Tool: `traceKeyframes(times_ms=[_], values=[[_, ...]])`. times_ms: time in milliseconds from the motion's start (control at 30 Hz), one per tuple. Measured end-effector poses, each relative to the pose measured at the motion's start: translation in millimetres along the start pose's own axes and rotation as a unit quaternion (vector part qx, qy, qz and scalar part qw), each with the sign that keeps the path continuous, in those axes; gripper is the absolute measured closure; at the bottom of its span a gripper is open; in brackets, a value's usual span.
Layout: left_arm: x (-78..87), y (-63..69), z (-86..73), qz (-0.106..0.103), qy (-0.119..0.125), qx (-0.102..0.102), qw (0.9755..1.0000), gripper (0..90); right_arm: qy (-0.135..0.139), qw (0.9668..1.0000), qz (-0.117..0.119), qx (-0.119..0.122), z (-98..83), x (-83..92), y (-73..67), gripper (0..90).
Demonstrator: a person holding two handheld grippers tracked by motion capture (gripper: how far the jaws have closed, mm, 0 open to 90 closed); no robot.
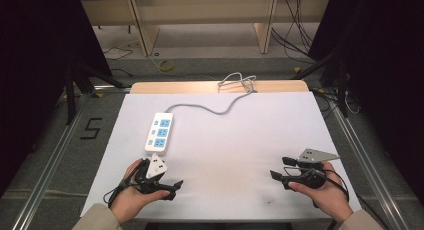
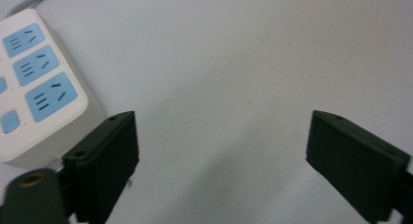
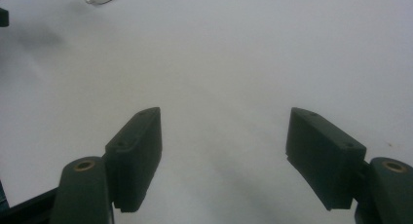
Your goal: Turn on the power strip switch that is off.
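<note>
In the high view the white plastic power strip with three blue socket faces [image 1: 159,133] lies left of centre on the white sheet covering the table [image 1: 240,140], its grey cord [image 1: 210,108] curling toward the upper edge, while the left gripper [image 1: 170,187] sits at lower left just below the strip and the right gripper [image 1: 280,169] at lower right, well apart from it. The left gripper view brings the strip's near end into its left edge, just beside one of the widely spread jaws, with bare sheet between them. The right gripper view shows its own jaws equally wide and holding nothing, the strip a small white corner at upper left.
</note>
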State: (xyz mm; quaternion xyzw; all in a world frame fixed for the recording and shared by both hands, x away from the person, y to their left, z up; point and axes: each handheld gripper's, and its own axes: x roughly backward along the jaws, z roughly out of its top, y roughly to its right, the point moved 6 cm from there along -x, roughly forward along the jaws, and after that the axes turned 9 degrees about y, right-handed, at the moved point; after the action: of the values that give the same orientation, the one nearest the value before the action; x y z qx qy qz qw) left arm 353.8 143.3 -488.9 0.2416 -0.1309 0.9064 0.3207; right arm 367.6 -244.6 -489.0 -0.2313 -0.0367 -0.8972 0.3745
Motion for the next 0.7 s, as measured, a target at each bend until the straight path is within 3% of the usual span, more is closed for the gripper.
traceKeyframes(times_ms=[67, 167, 200, 333, 467, 700], values=[[2.6, -3.7, 5.1, 0.013, 0.019, 0.014, 0.9997, 29.3, 0.002, 1.0, -0.001, 0.002, 0.9, 0.6, -0.7, 29.9], [6.5, -9.3, 8.3, 0.028, 0.03, 0.023, 0.9989, 56.4, 0.001, 1.0, -0.002, 0.004, 0.8, 0.5, -1.5, 29.9], [7.2, -10.0, 8.3, 0.026, 0.029, 0.029, 0.9988, 65.5, 0.001, 1.0, -0.002, 0.005, 0.8, 0.2, -1.7, 29.9], [8.4, -10.4, 6.9, 0.016, 0.012, 0.026, 0.9995, 86.8, 0.0, 1.0, 0.0, 0.005, 0.9, -0.2, -2.3, 30.0], [6.8, -10.4, 9.6, 0.019, 0.004, 0.021, 0.9996, 89.7, 0.0, 1.0, 0.0, 0.003, 0.7, -0.7, -1.8, 29.9], [1.9, -15.5, 14.7, 0.019, 0.008, 0.034, 0.9992, 89.7, -0.001, 1.0, 0.001, 0.005, 0.6, -1.2, -2.2, 29.9]])
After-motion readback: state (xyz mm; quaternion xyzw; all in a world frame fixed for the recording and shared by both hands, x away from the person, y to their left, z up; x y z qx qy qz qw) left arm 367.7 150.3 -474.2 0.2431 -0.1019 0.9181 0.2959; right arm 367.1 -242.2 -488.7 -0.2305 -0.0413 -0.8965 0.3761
